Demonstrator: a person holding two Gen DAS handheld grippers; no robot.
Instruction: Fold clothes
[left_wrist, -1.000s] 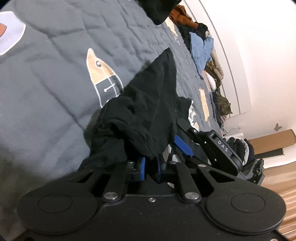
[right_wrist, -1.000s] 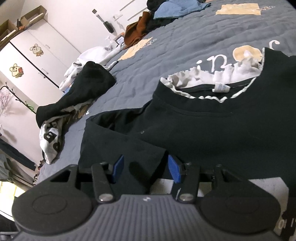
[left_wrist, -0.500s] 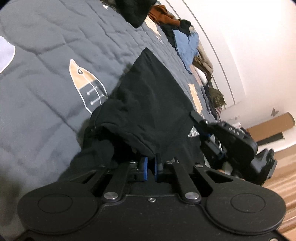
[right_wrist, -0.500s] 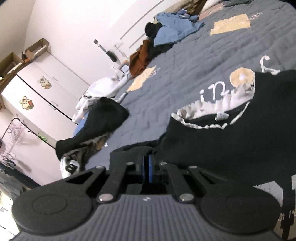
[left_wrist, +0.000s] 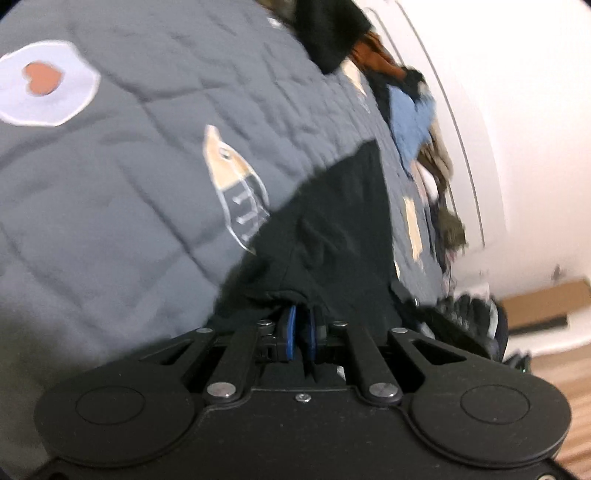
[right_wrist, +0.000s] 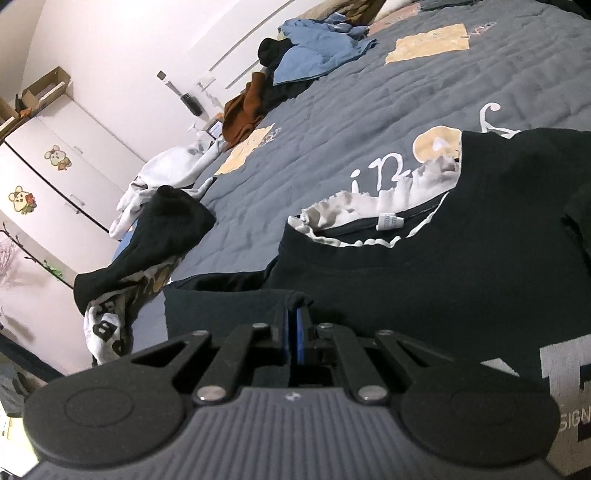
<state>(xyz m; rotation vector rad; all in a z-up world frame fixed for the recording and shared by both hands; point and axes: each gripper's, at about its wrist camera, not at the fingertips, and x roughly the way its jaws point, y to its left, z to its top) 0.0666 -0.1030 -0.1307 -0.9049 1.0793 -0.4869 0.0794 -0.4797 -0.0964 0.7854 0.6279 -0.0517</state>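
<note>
Plainly, the black T-shirt (right_wrist: 461, 266) lay spread on the bed's grey quilt (right_wrist: 351, 122), its neckline and white label facing up and part of a white print showing at its lower right. Both grippers had hold of it. The right gripper (right_wrist: 293, 332) had its jaws closed tight on a fold of the shirt's near left edge, by the sleeve, the blue pads almost meeting. The left gripper (left_wrist: 301, 330) likewise had its jaws nearly together, pinching a black hem that draped over them, with the cloth running away up the quilt to a point. Well apart from the shirt, a black garment (right_wrist: 155, 236) lay crumpled at the quilt's left edge over a white printed one. Farther off, a blue garment (right_wrist: 317, 55) and a brown one (right_wrist: 243, 110) were heaped near the wall, beside a white wardrobe (right_wrist: 55, 177) bearing 2 cartoon stickers
</note>
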